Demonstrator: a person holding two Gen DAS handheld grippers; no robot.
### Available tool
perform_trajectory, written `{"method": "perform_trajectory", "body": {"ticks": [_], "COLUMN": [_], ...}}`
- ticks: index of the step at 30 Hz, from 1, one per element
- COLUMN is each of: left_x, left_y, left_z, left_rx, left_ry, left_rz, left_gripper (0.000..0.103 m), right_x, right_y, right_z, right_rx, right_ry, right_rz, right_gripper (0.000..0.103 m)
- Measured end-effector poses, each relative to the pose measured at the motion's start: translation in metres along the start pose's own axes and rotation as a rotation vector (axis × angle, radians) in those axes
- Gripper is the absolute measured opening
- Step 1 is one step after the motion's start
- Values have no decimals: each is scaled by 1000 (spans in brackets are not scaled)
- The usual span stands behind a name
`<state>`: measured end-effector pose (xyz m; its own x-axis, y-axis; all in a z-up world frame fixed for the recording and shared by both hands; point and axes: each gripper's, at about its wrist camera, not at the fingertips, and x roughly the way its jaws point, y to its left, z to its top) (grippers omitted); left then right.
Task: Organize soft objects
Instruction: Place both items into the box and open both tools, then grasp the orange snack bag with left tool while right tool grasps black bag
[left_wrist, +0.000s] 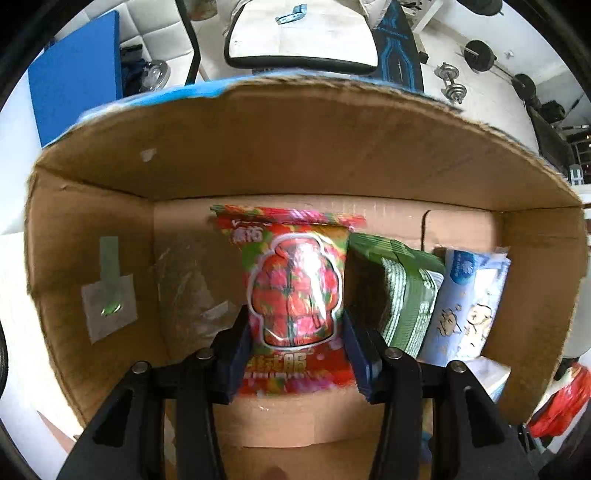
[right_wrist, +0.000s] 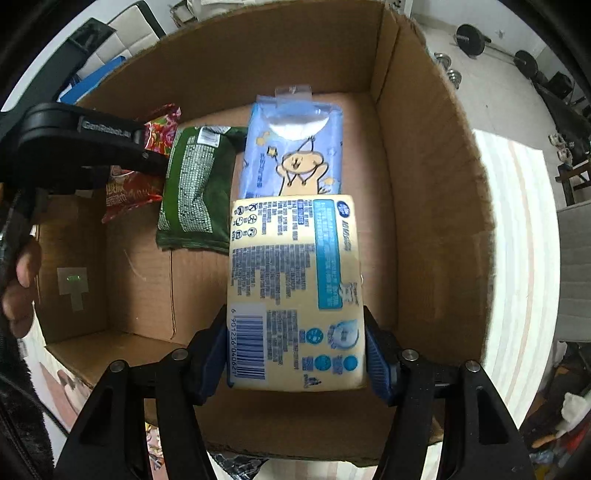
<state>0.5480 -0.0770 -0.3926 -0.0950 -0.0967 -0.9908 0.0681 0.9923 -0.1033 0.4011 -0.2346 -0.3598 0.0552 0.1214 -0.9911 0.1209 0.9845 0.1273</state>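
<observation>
**Two packs held inside the cardboard box**

From the left wrist camera we look into an open cardboard box (left_wrist: 92, 229). Our left gripper (left_wrist: 297, 354) is clamped on a red snack bag (left_wrist: 293, 295) with a strawberry-coloured print, its blue pads pressing the bag's lower sides. The bag stands upright in the box, its sealed top edge toward the far wall. Just to its right a green packet (left_wrist: 400, 291) leans on edge, and beside that, against the right wall, is a blue tissue pack (left_wrist: 467, 306) with cartoon drawings — the two look to be touching. A grey taped patch (left_wrist: 109, 295) sits on the left inner wall. Beyond the box we can see a white chair seat (left_wrist: 301, 40) and dumbbells (left_wrist: 452, 83) on the floor.

From the right wrist camera we see the same box (right_wrist: 436, 184) from above. Our right gripper (right_wrist: 295, 354) grips a cream tissue pack (right_wrist: 295, 288), barcode side up, held by its near end between the blue pads. Its far end overlaps the blue tissue pack (right_wrist: 295, 147), which lies flat on the box floor near the right wall. The green packet (right_wrist: 195, 188) lies just left of it, and the red snack bag (right_wrist: 155, 136) is further left — partly hidden by the left gripper's black body (right_wrist: 81, 144). A striped rug (right_wrist: 517, 258) lies to the right of the box.
</observation>
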Motion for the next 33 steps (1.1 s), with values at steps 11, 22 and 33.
{"method": "perform_trajectory", "body": {"ticks": [11,22,33], "left_x": [-72,-129,-166], "left_y": [2,0,30], "left_z": [-51,-132,-219], "left_rx": [35,76,11], "left_ry": [-155,-310,-409], "left_rz": [48,60,51], "left_gripper": [97,99,99], "right_x": [-39,-94,-131], "right_y": [9,19,22], "right_z": [-8,-30,-89], "right_rx": [-1,-27,-16], "right_ry": [-57,-135,-174], "right_rz": [-9,-10,103], "right_gripper": [103,103,103]}}
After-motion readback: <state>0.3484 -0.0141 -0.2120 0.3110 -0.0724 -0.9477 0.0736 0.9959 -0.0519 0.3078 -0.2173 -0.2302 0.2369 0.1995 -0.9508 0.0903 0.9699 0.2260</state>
